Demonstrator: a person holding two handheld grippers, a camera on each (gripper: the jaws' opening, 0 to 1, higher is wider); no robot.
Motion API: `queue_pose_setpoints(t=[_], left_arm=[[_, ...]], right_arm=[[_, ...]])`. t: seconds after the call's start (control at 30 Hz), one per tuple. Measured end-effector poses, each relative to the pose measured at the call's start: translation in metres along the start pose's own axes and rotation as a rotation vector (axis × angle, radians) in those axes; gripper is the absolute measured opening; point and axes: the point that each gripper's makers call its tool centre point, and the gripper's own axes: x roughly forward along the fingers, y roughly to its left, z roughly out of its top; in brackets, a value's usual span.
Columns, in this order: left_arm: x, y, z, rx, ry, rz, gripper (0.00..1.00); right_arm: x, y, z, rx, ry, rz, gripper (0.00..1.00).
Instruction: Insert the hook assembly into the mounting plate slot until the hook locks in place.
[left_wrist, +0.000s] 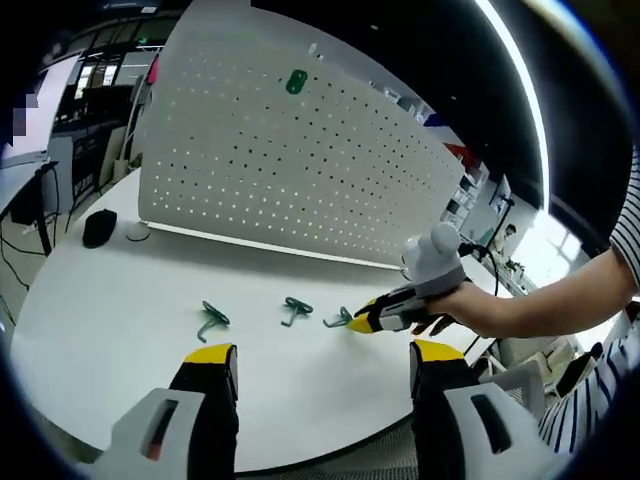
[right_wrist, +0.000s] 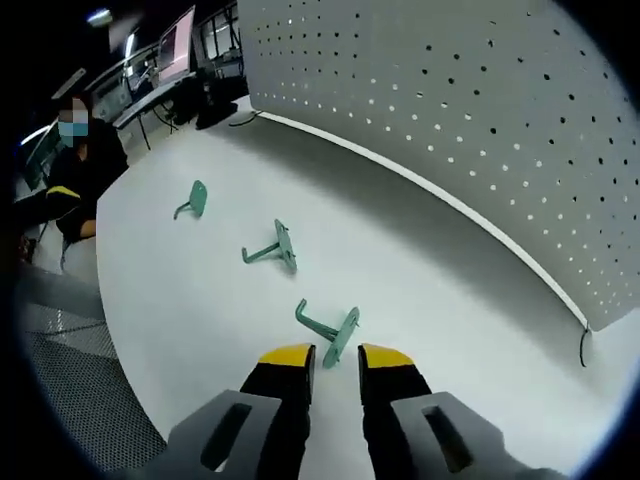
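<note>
My right tool (right_wrist: 335, 352) straddles the nearest green hook (right_wrist: 335, 330) on the white bench (right_wrist: 420, 290) — jaws narrow, not yet clamped; left tool (left_wrist: 322, 352) hangs wide — pegboard (left_wrist: 290, 150) upright behind.

We are seeing a white table (left_wrist: 120, 330) carrying three teal-green hooks: one (right_wrist: 333, 331), a second (right_wrist: 273, 246) and a third (right_wrist: 191, 201). Standing along the table's far edge, the white pegboard (left_wrist: 300, 160) is showing a regular pattern of small dark holes, with one more green hook (left_wrist: 295, 81) on it. Both the left gripper (left_wrist: 325, 365) and the right gripper (right_wrist: 335, 365) are showing black jaws with yellow tips and grey bodies. A sleeve (left_wrist: 632, 225) is showing dark and white stripes.
</note>
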Motion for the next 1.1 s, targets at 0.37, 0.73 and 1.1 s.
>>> queue_pose_setpoints(t=[0.37, 0.73, 1.1], left_arm=[[0.000, 0.001, 0.001, 0.015, -0.011, 0.011, 0.68], [-0.001, 0.001, -0.001, -0.002, -0.003, 0.003, 0.66], [-0.003, 0.000, 0.002, -0.031, -0.022, -0.001, 0.67]], right_arm=[[0.005, -0.004, 0.002, -0.074, 0.043, -0.007, 0.03], [0.008, -0.004, -0.002, -0.129, 0.065, -0.015, 0.01], [-0.015, 0.008, 0.030, -0.088, -0.104, -0.024, 0.00]])
